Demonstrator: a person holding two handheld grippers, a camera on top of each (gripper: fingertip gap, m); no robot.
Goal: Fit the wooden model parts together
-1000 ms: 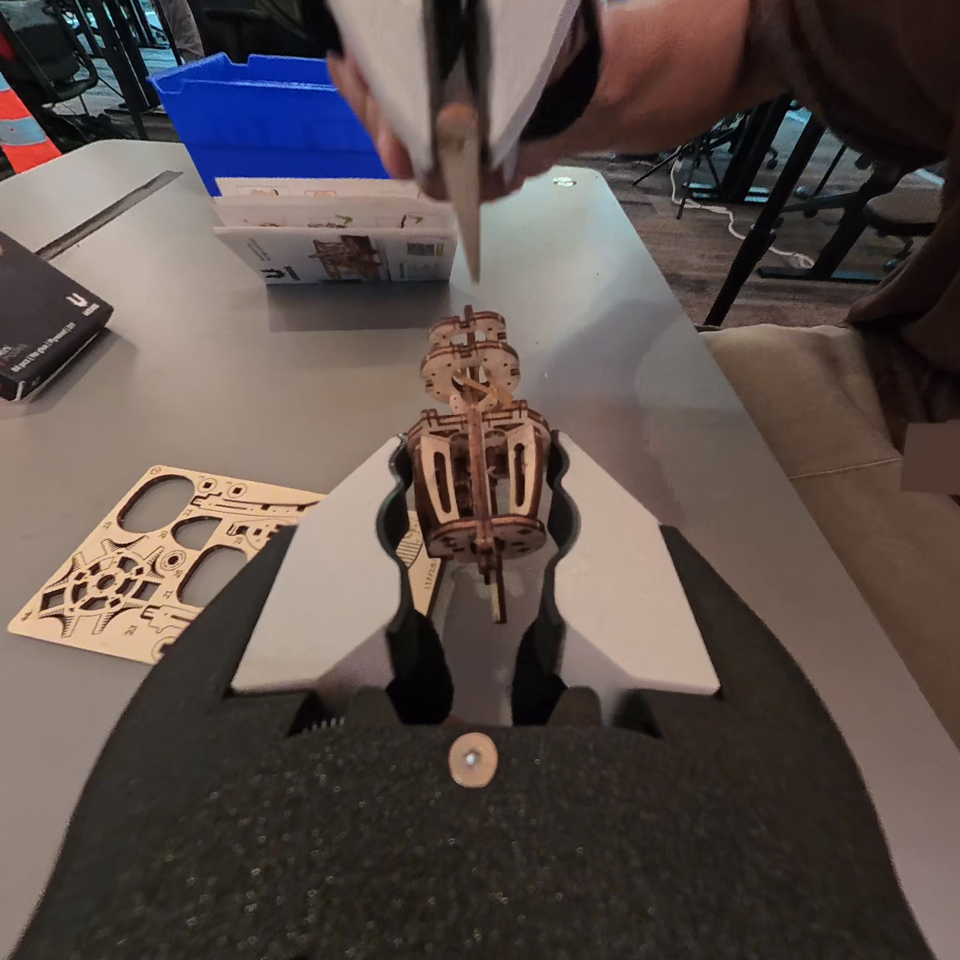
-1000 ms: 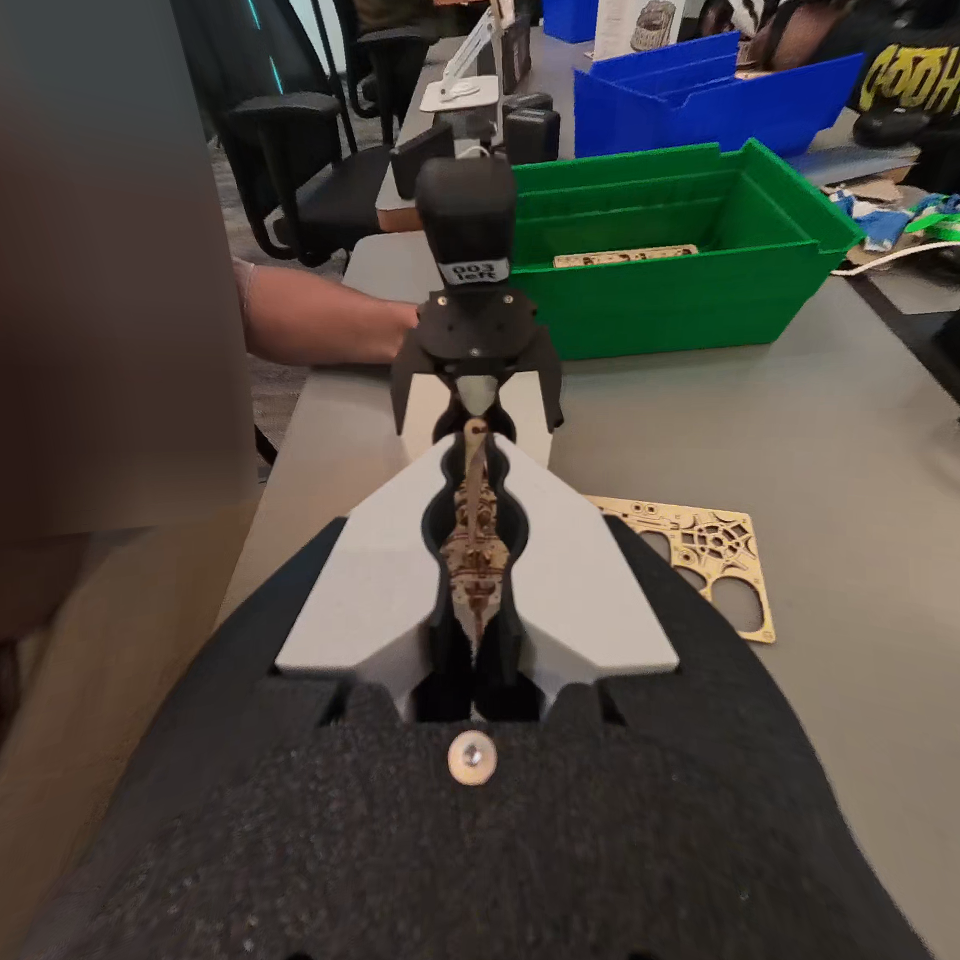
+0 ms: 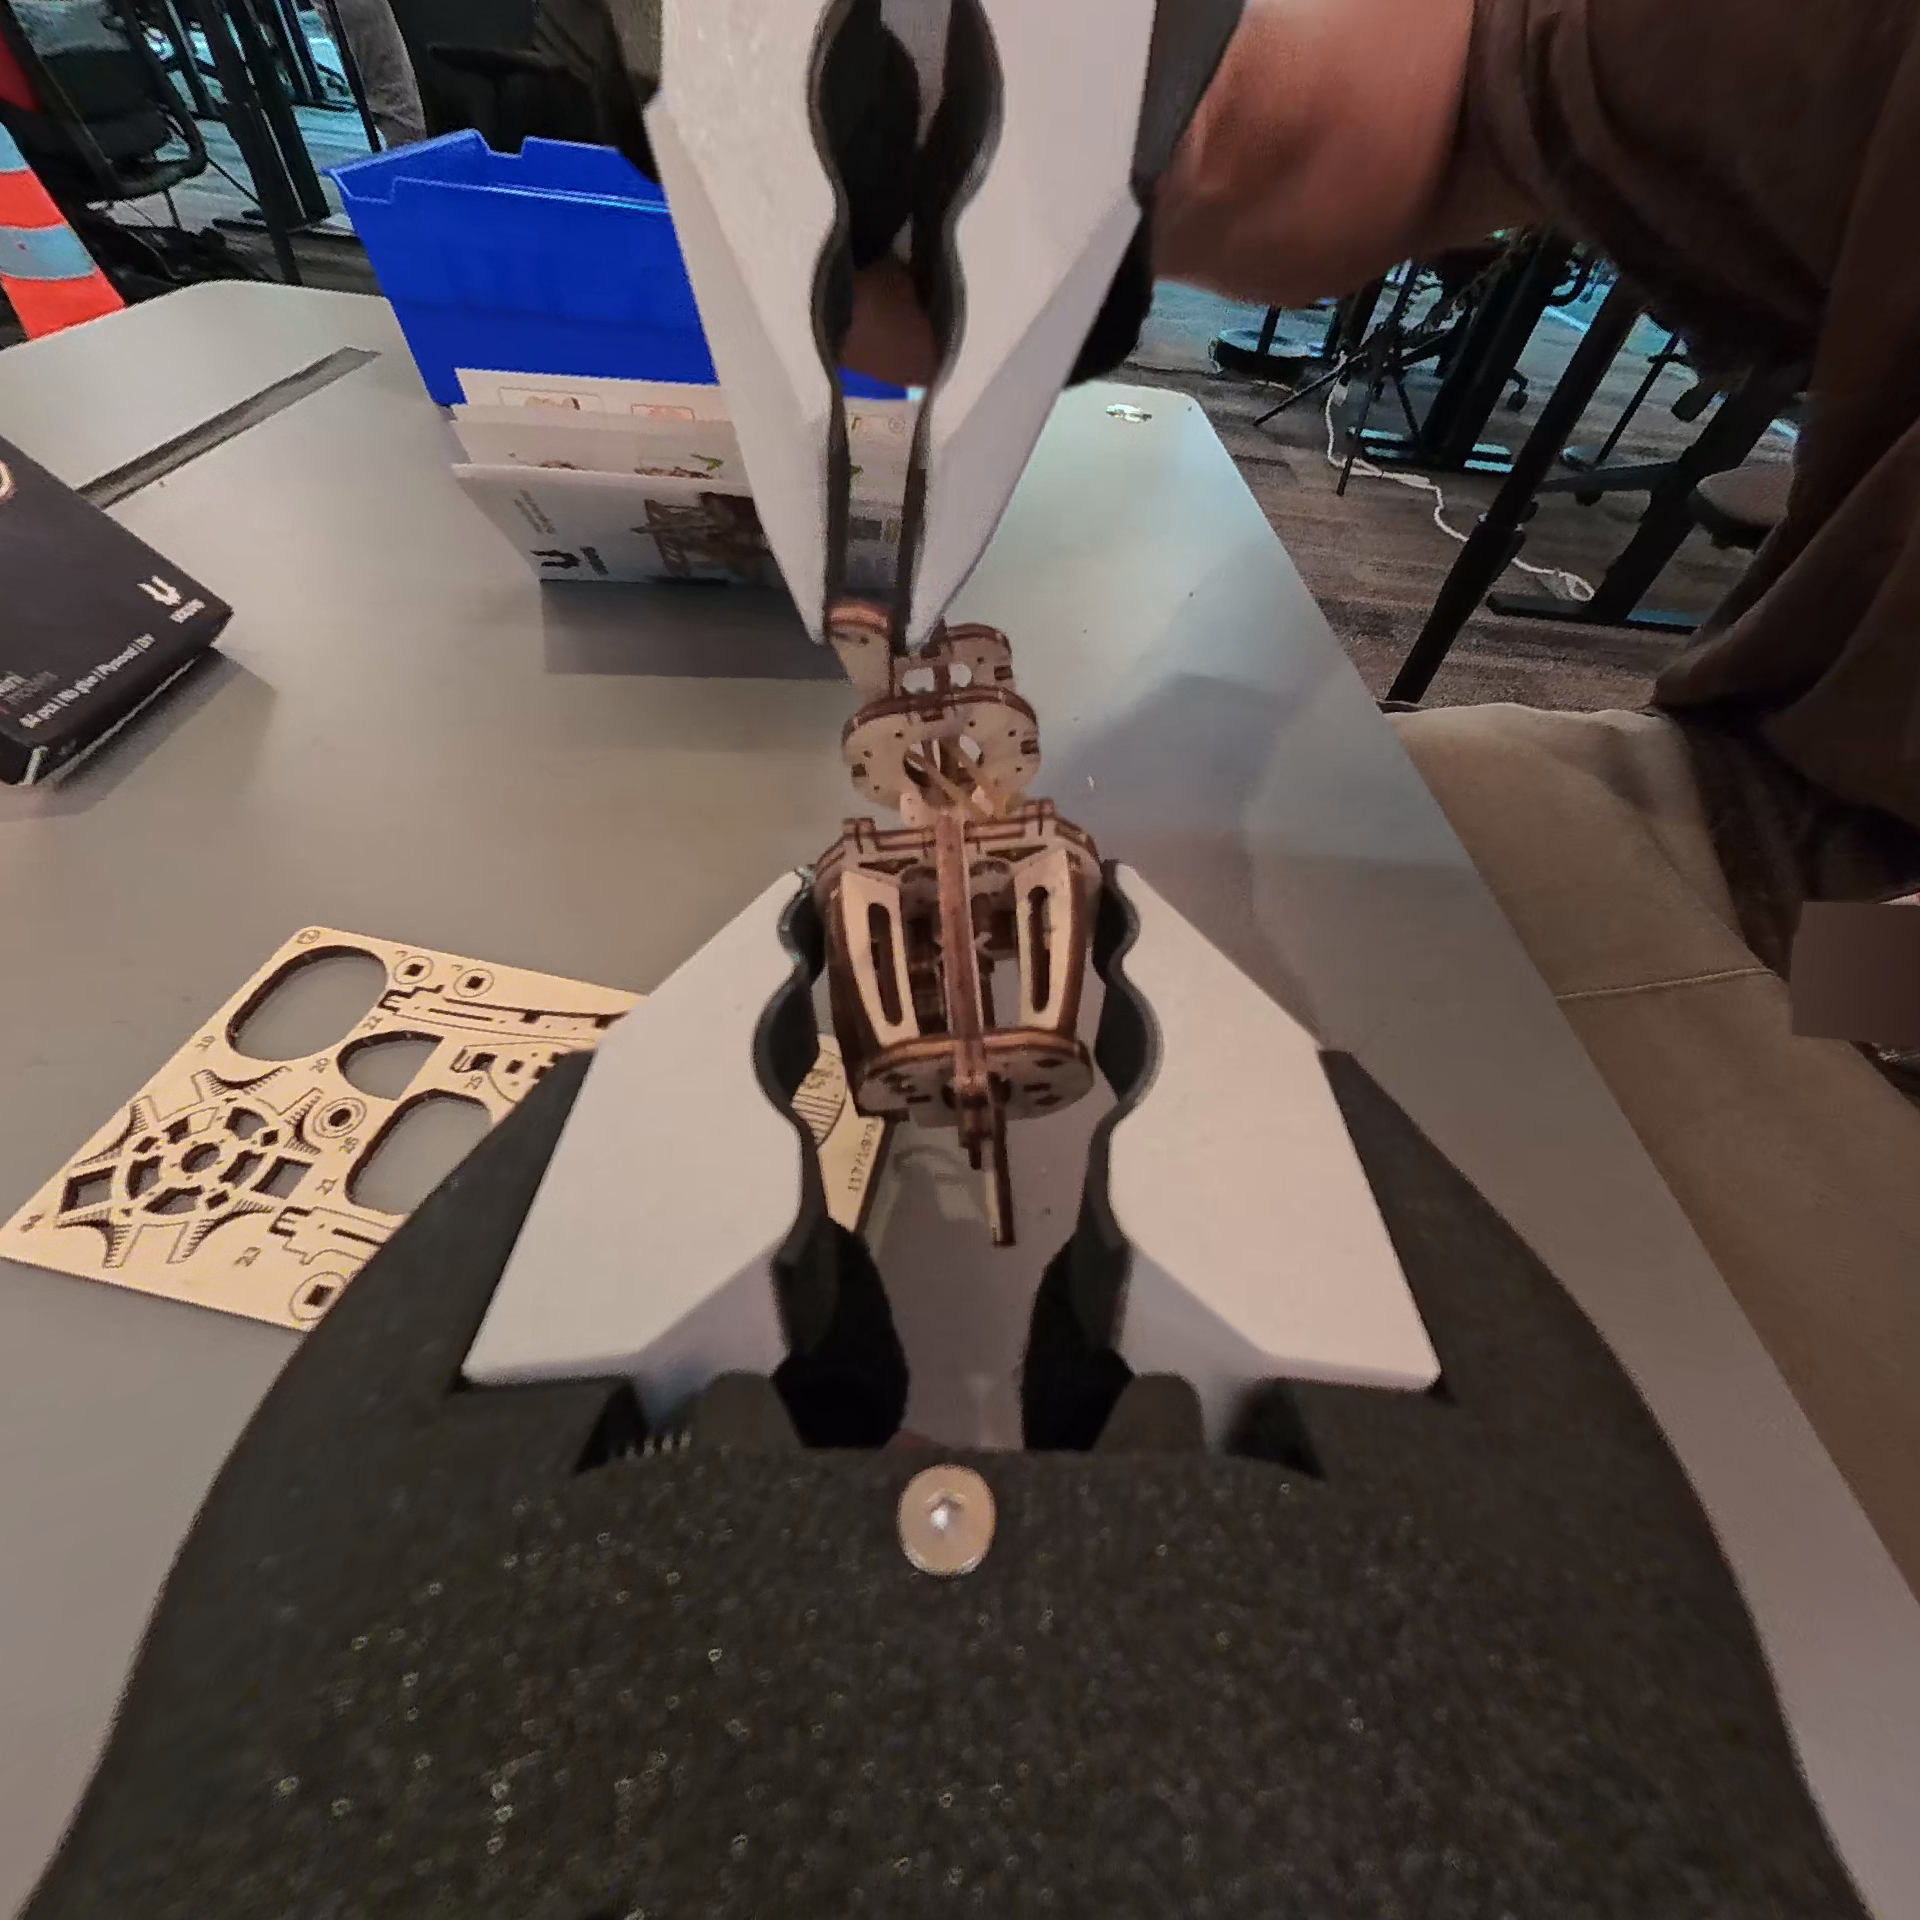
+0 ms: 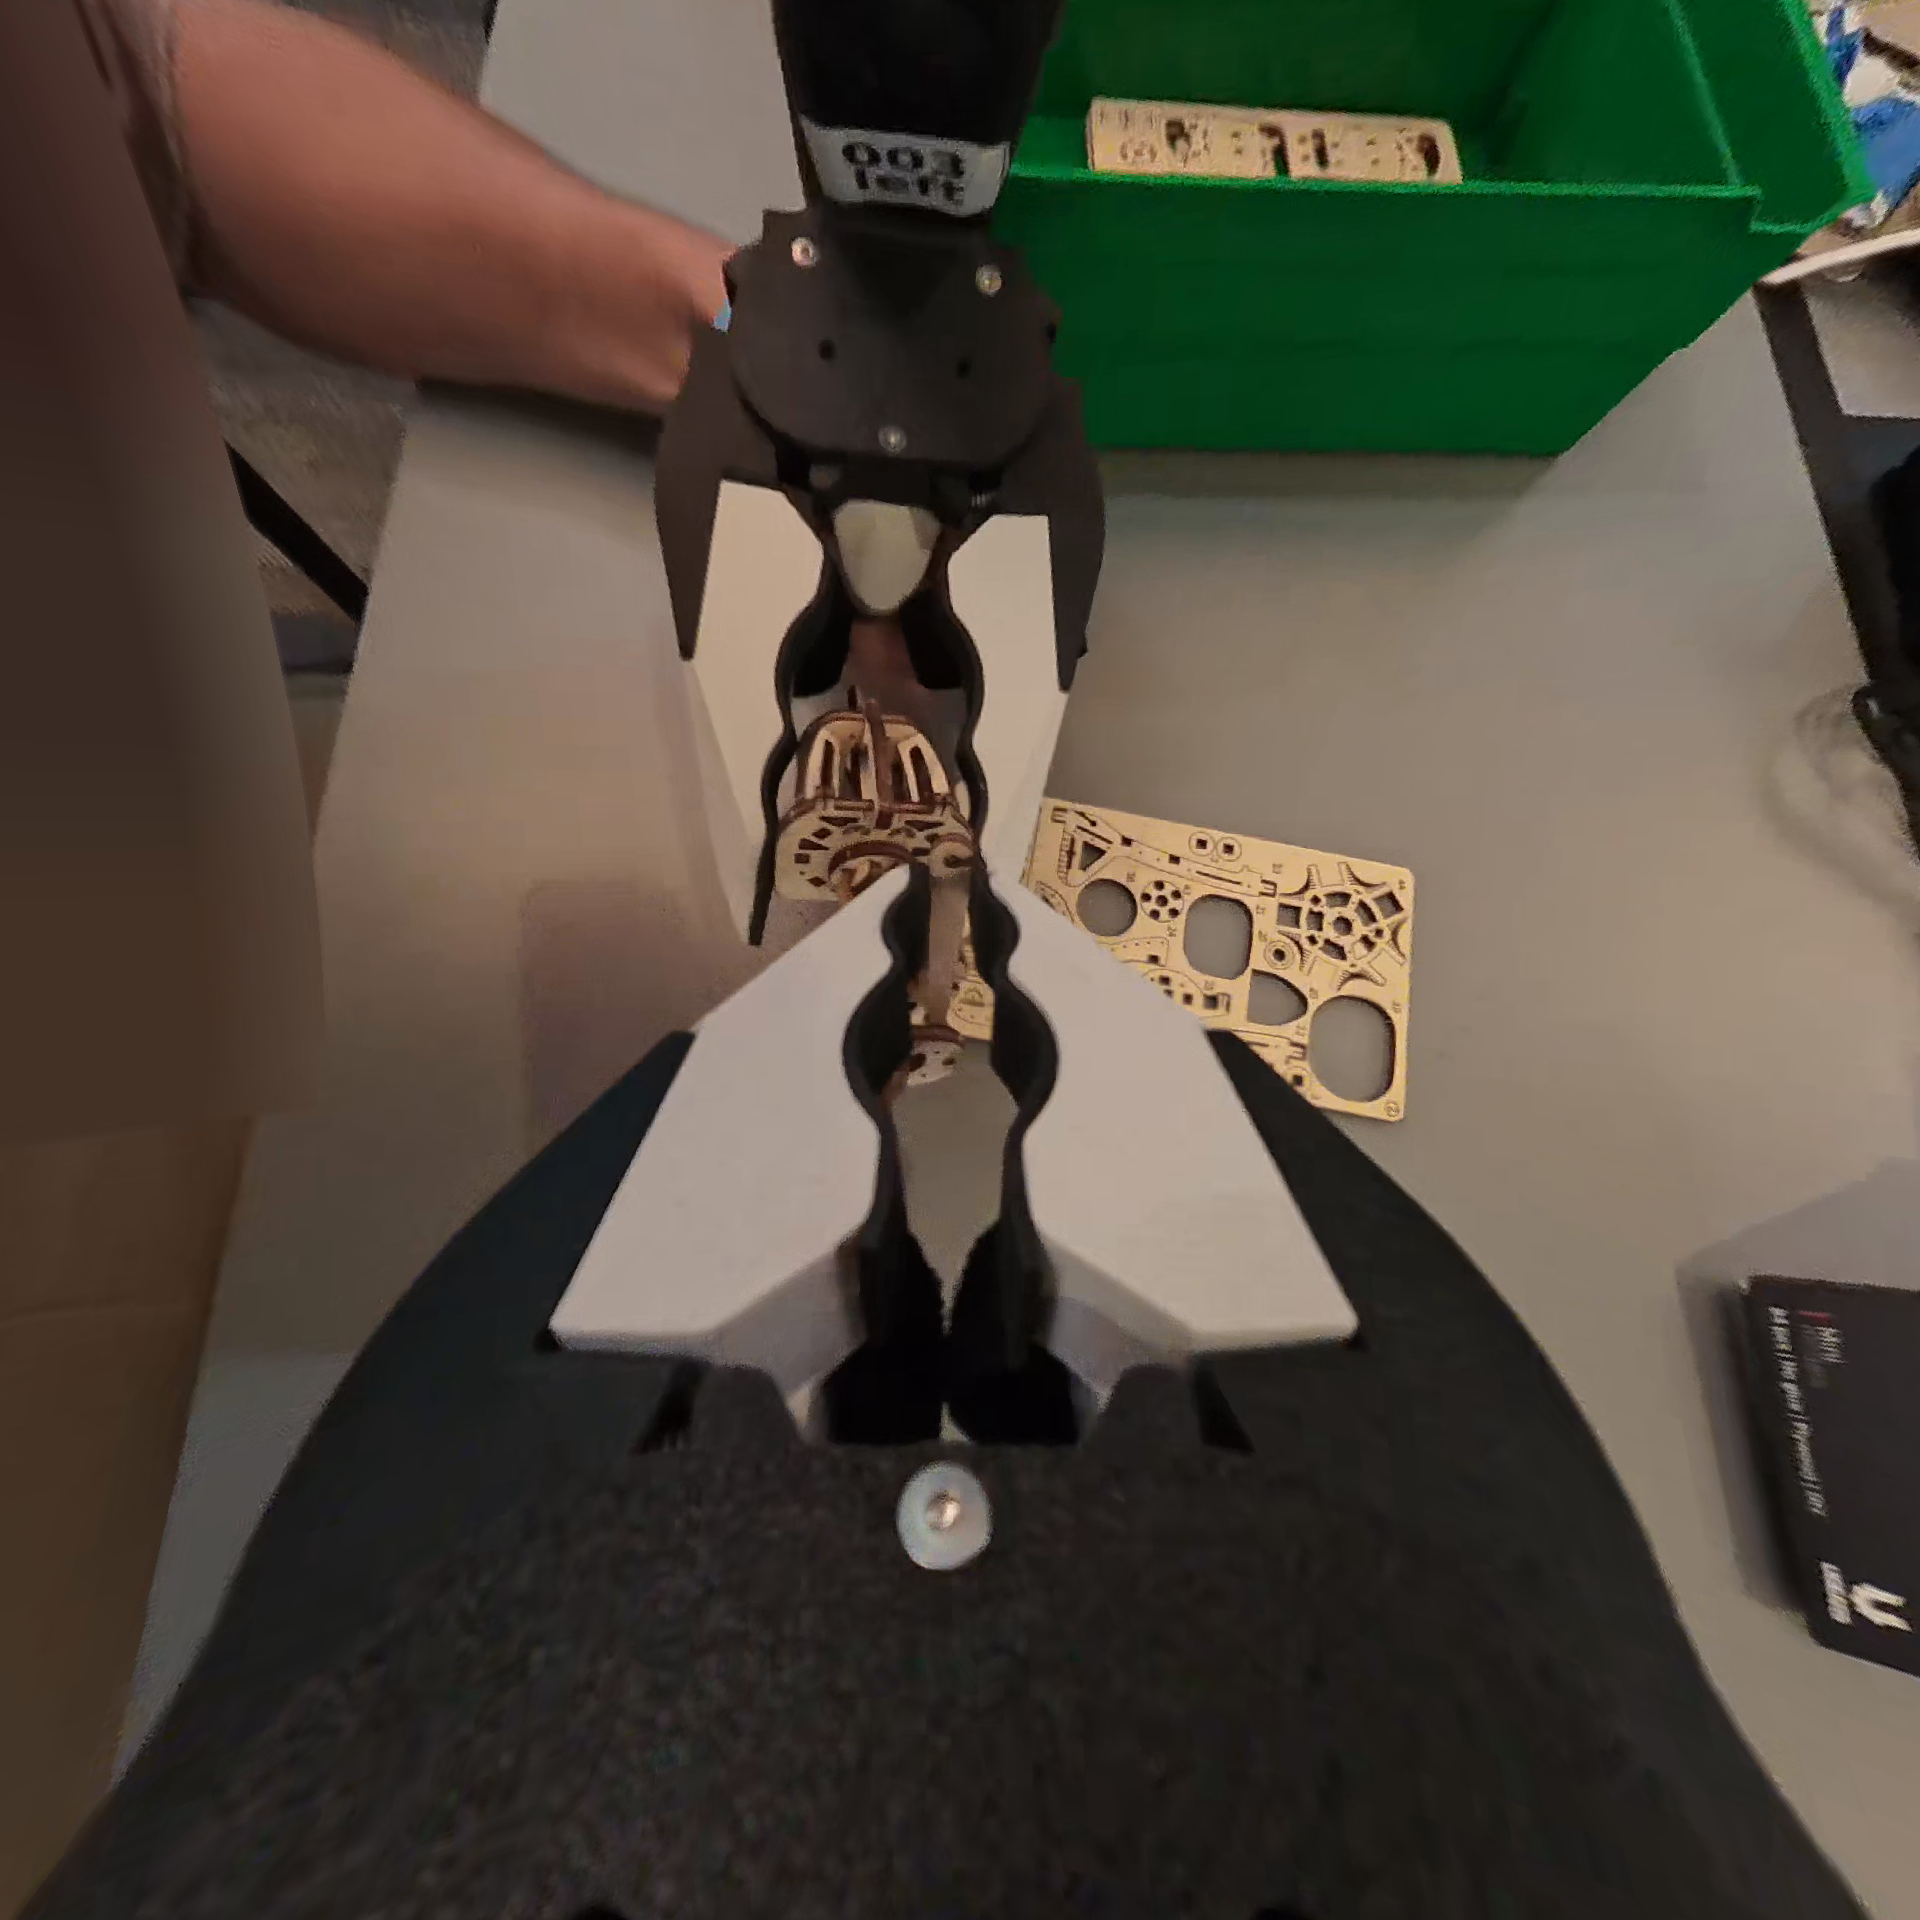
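Observation:
My left gripper (image 3: 956, 883) is shut on the wooden model (image 3: 961, 977), a small barrel-shaped frame with round discs at its far end, held above the grey table (image 3: 468, 810). My right gripper (image 3: 871, 623) comes down from above and is shut on a small flat wooden part (image 3: 860, 639), whose end touches the model's far disc (image 3: 940, 738). In the right wrist view, the part (image 4: 940, 940) sits between my right gripper (image 4: 942, 883) fingers. The left gripper (image 4: 868, 894) faces it, holding the model (image 4: 862, 821). How the part seats in the model is hidden.
A punched wooden sheet (image 3: 260, 1122) lies flat on the table, also in the right wrist view (image 4: 1247, 935). White booklets (image 3: 623, 499) and a blue bin (image 3: 520, 260) stand beyond. A black box (image 3: 83, 644) lies at the left. A green bin (image 4: 1351, 291) holds another sheet (image 4: 1268, 140). Left tips to right tips: about 5 cm.
My right gripper has come down and closer with its wooden part, from above the model to touching its far disc. The left gripper has kept the model about still.

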